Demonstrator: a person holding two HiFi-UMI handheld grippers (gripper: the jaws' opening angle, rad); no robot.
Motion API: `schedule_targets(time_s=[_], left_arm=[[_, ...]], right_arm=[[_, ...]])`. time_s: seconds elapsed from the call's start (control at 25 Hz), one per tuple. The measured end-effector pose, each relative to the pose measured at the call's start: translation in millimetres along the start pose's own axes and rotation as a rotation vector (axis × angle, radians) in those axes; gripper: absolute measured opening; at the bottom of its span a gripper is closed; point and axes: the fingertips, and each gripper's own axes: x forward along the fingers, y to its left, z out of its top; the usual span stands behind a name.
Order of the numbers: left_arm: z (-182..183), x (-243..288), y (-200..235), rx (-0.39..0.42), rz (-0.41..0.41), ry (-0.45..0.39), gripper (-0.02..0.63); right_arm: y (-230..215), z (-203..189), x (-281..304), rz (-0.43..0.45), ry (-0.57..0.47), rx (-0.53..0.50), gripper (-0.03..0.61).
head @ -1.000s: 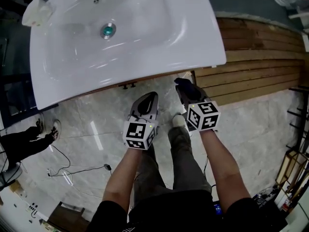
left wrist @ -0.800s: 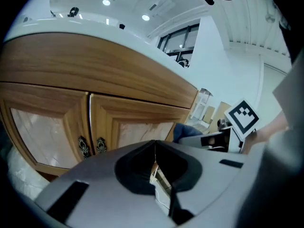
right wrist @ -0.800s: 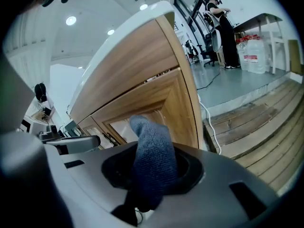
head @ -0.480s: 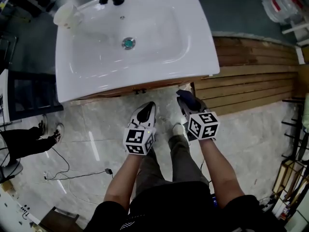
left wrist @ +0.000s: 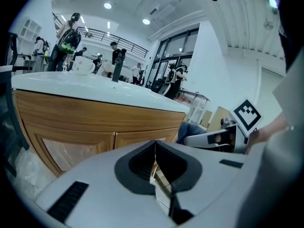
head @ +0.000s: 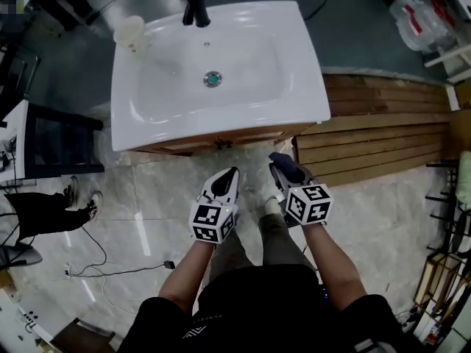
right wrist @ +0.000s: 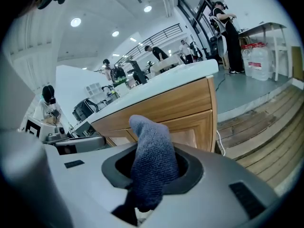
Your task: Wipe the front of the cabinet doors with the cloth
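Right hand-held gripper (head: 287, 172) is clenched on the blue-grey cloth (right wrist: 151, 159); a wad of it bulges up out of the jaws and hides the tips in the right gripper view. Left hand-held gripper (left wrist: 155, 161) is clenched too, jaws meeting on a thin seam with nothing between them. Both are held low and side by side over the marble floor (head: 147, 197), just in front of the cabinet, noses pointing at it, left one slightly further back. The cloth is not touching the cabinet doors (left wrist: 80, 146) (clear gap in both gripper views). The doors are light wood with framed panels, shut, the pair meeting at a vertical joint under the white sink (head: 221, 112). From the head view only a thin strip of the wooden front shows below the sink rim. On that surface: a black faucet (head: 193, 4) at the back edge and a pale cup (head: 131, 32) on the back left corner. Wooden decking (head: 383, 123) runs off to the right of the cabinet. The person's forearms and legs fill the lower middle of the head view.
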Motion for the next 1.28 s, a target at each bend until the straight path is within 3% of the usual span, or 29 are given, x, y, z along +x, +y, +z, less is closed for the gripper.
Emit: schedule_targets(time_s=[0.6,0.8,1.28], left_arm=[[44.8,-64.3,-0.9,-0.026,0.030,-0.087,0.008],[48.6,-86.9,1.0,0.025,0.041,-0.087,0.008],[49.9,-124.5,2.0,0.006,0.044,-0.111,0.008]], right_arm=[[65.1,19.1,-38.3,0.036,0.007,-0.029,0.109],[86.3,24.9,-50.3,0.048,-0.014,-0.064,0.108],[133.8,29.5,-63.9,0.084,-0.068,-0.094,0.107]])
